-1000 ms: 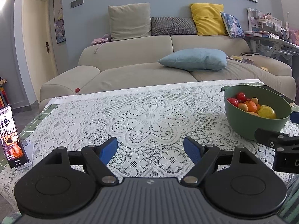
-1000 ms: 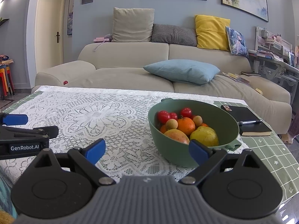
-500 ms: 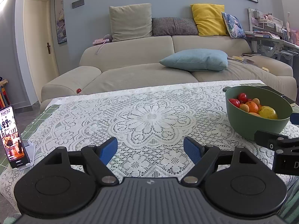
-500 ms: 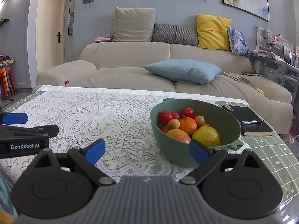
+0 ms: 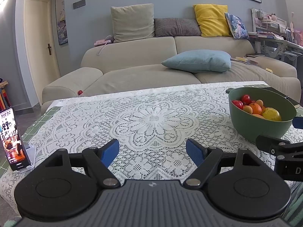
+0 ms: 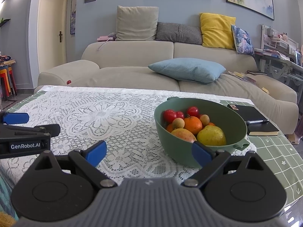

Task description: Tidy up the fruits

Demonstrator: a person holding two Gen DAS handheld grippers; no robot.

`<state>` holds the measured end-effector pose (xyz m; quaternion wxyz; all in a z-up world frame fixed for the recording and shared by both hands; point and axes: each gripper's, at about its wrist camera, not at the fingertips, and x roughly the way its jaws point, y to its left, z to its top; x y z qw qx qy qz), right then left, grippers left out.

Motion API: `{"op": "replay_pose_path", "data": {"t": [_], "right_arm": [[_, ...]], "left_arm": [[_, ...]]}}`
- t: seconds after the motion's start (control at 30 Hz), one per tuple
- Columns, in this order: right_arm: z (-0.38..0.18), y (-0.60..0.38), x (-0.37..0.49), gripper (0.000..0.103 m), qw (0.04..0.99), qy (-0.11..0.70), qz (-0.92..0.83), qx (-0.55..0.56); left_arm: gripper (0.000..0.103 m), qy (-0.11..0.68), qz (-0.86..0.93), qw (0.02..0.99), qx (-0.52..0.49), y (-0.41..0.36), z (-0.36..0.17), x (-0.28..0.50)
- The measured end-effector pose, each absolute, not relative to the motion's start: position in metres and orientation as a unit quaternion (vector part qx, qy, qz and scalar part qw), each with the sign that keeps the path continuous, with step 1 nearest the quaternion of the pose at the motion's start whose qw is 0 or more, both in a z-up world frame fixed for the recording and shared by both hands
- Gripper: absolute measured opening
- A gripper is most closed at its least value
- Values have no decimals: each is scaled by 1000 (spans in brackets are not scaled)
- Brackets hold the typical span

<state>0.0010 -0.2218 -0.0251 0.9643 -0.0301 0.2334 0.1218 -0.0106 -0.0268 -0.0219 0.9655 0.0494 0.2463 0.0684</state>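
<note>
Right wrist view: my green bowl (image 6: 234, 132) holds three cherry tomatoes (image 6: 169, 115), one orange (image 6: 193, 124), one yellow pear (image 6: 211, 136); both my fingers (image 6: 95, 152) are released, empty.

Bowl (image 6: 189, 157): matte green. Inside the bowl: red tomatoes (image 6: 169, 115), orange citrus (image 6: 193, 124), yellow pear (image 6: 211, 135). Beneath the bowl: white floral lace cloth (image 6: 102, 113) over a green grid-patterned mat (image 6: 274, 151). Right of the bowl: black notebook (image 6: 253, 117). Gripper fingertips (image 6: 95, 151): blue.

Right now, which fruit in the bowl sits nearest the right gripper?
The yellow pear-like fruit, at the green bowl's near rim beside the right gripper's fingertip; the tomatoes lie farthest back.
</note>
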Motion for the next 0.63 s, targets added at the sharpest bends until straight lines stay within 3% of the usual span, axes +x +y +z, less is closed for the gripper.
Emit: {"op": "replay_pose_path", "data": {"t": [0.63], "right_arm": [[-26, -221, 0, 94, 963, 237, 126, -31]], "left_arm": [[94, 245, 58, 967, 48, -29, -20, -11]]}}
